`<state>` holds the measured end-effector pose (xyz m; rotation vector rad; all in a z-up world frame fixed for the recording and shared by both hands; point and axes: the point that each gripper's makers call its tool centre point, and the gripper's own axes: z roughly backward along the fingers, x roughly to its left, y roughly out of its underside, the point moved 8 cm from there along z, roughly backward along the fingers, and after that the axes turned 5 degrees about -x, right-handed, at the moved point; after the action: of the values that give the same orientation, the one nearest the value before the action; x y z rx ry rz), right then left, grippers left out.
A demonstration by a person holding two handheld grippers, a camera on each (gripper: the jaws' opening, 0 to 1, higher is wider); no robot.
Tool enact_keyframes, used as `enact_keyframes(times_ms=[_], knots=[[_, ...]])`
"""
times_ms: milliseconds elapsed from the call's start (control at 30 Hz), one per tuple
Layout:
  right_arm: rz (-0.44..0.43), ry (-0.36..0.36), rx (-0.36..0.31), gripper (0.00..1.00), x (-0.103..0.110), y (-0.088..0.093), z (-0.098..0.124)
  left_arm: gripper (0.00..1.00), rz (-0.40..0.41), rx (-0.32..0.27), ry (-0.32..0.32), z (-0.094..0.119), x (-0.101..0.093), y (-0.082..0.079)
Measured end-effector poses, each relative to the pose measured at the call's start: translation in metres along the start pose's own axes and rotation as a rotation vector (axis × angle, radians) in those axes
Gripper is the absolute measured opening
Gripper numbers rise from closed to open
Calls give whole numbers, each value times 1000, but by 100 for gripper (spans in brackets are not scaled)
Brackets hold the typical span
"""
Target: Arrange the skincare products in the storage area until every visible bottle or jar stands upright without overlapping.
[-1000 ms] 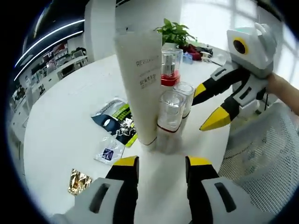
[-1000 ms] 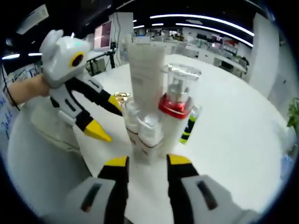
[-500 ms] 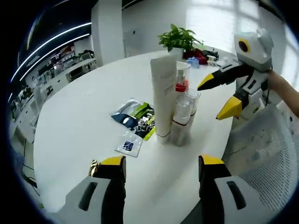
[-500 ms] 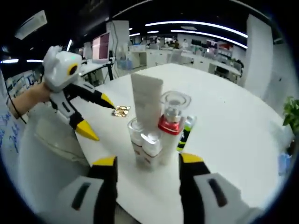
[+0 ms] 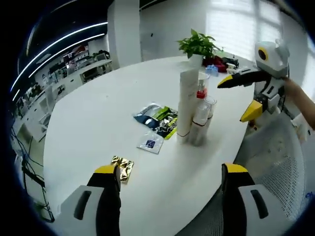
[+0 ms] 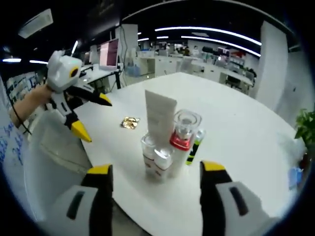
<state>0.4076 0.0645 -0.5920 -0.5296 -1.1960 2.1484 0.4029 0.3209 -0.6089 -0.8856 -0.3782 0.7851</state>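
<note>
**Checking the upright cluster before anything more is touched**

Standing close together on the white round table point(image 5: 88, 118), ahead of both grippers, are a tall white tube point(image 5: 187, 105), a red-collared pump bottle point(image 6: 183, 140) and two small clear-capped bottles point(image 6: 155, 160). All appear upright; whether they touch cannot be told. The left gripper point(image 5: 167, 174) is spread wide and holds nothing; the right gripper point(image 6: 153, 172) is likewise spread and empty. Flat sachets point(image 5: 157, 118) and a gold packet point(image 5: 123, 167) lie left of the cluster, beyond the left jaw. The arrangement is judged essentially complete. If spacing is adjusted, one bottle is best gripped low on its body and slid gently, so the tall tube is not toppled.
</note>
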Motion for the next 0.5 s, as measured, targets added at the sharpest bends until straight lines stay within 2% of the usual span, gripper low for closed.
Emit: enact_keyframes(times_ms=[333, 500], knots=[[32, -8, -13, 86, 5, -8, 6, 94, -10, 7, -28, 16, 0, 3], [20, -17, -25, 91, 8, -10, 7, 97, -10, 5, -30, 21, 2, 4]])
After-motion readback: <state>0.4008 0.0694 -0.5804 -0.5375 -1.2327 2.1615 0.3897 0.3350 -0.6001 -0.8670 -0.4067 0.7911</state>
